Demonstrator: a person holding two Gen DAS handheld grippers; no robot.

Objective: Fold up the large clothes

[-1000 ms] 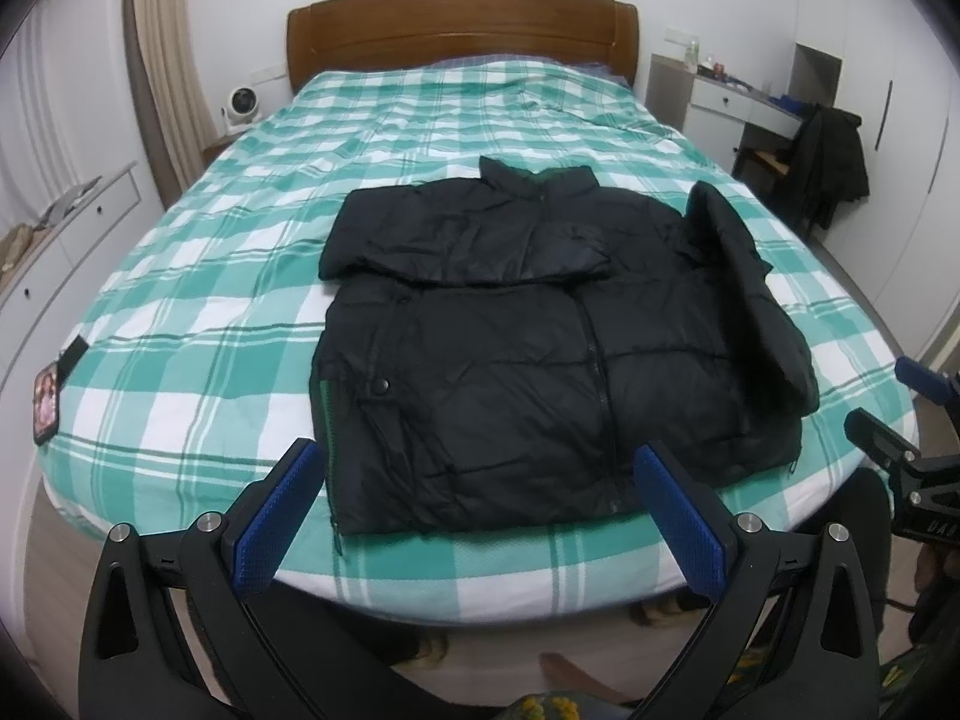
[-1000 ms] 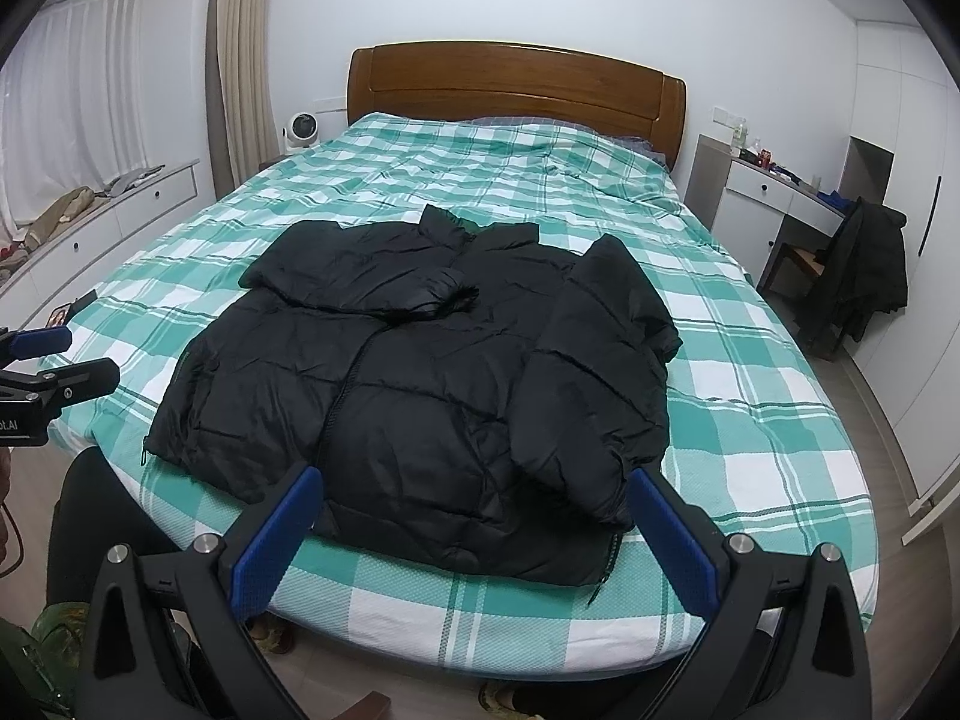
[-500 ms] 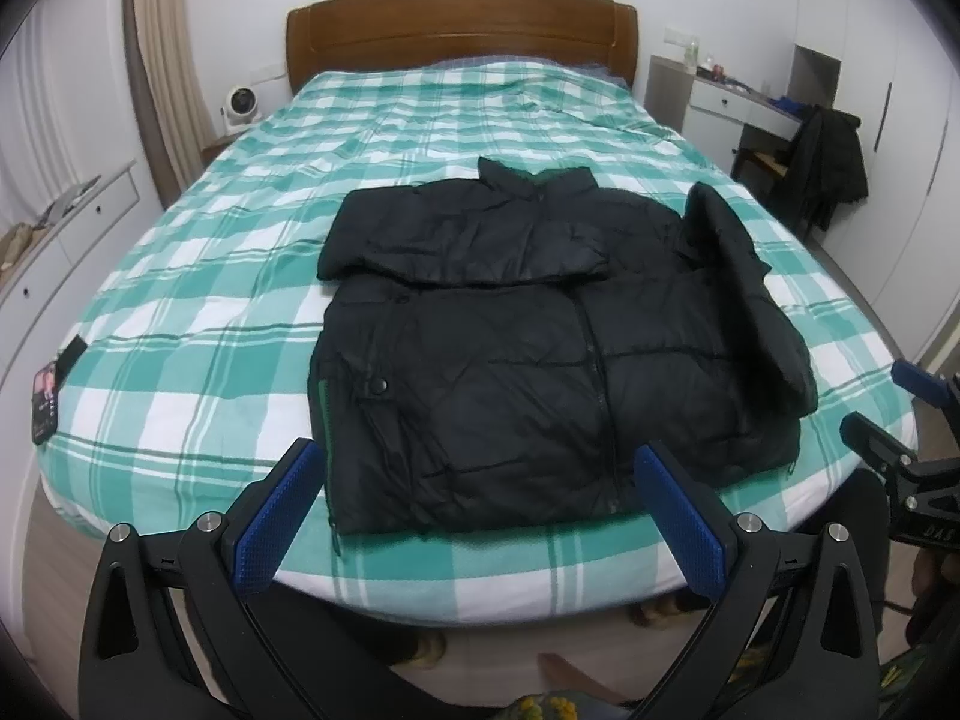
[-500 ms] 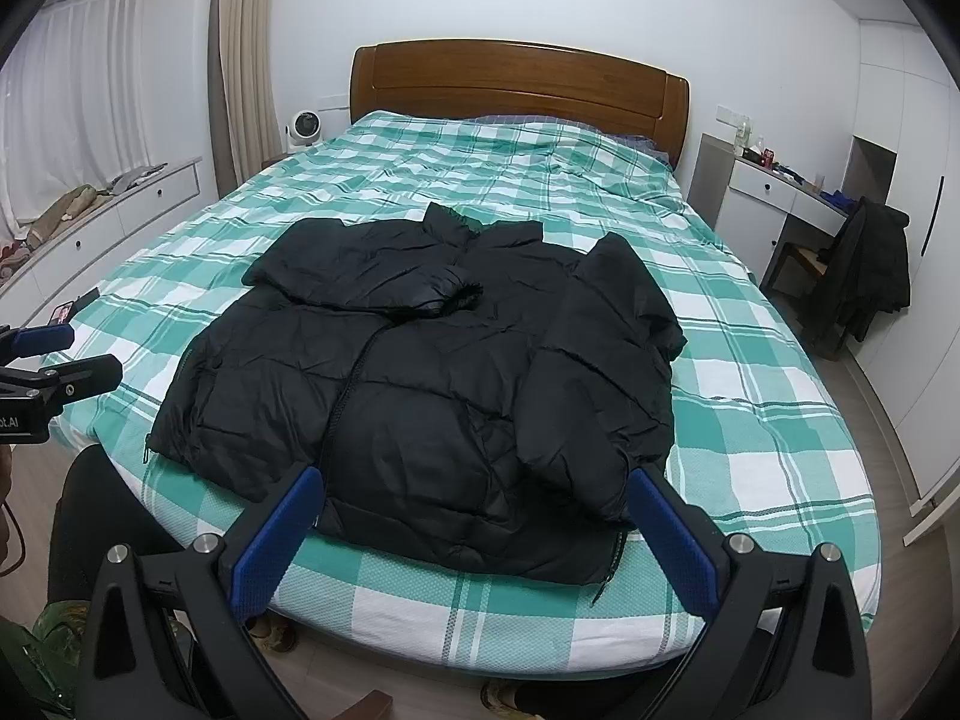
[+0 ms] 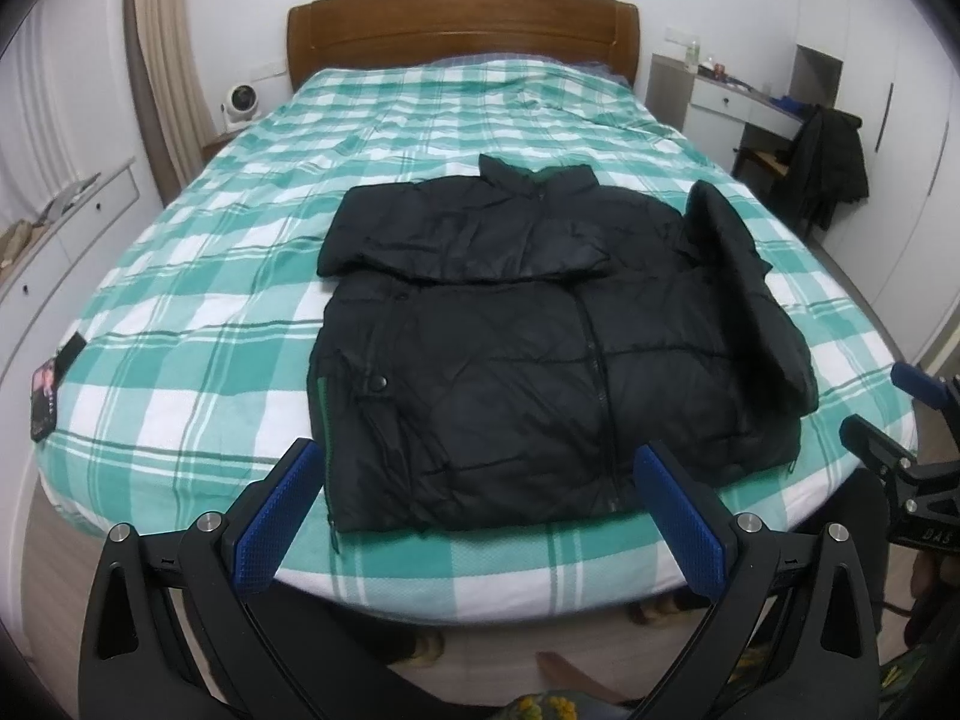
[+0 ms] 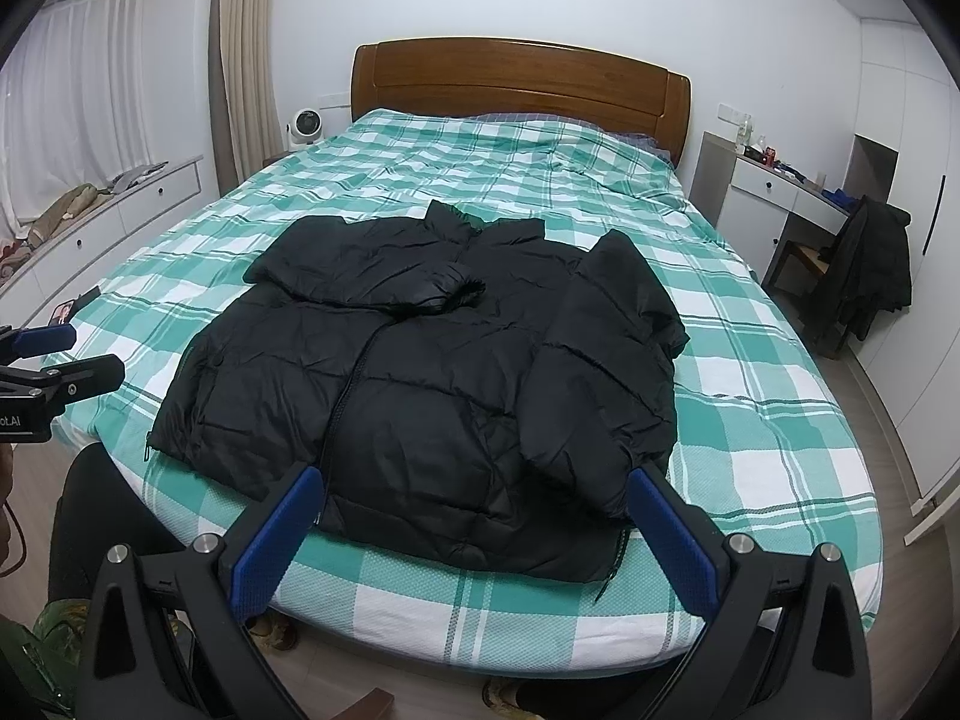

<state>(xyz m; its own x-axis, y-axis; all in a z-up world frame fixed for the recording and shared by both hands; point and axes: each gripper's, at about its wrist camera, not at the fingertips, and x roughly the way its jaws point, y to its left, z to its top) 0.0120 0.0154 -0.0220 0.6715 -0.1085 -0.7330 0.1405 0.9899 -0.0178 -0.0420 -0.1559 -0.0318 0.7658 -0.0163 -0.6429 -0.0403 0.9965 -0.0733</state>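
A black puffer jacket point(image 5: 540, 360) point(image 6: 432, 396) lies zip-up on the near half of a bed with a green-and-white checked cover point(image 5: 198, 312) point(image 6: 750, 420). One sleeve is folded across its chest point(image 5: 456, 246) point(image 6: 372, 276). The other sleeve point(image 5: 750, 300) point(image 6: 606, 360) lies along the jacket's right side. My left gripper point(image 5: 480, 516) stands open just short of the hem at the bed's foot, holding nothing. My right gripper point(image 6: 474, 534) is open too, in front of the hem's right part. Each gripper shows at the edge of the other's view.
A wooden headboard point(image 6: 522, 84) stands at the far end. A desk point(image 6: 780, 186) and a chair draped with a dark coat point(image 6: 864, 264) are on the right. Low white drawers point(image 6: 108, 210) run along the left wall. A small card point(image 5: 51, 384) lies on the bed's left edge.
Both grippers have crept slightly forward toward the bed; the jacket sits a touch closer in view. The jacket itself has not moved.
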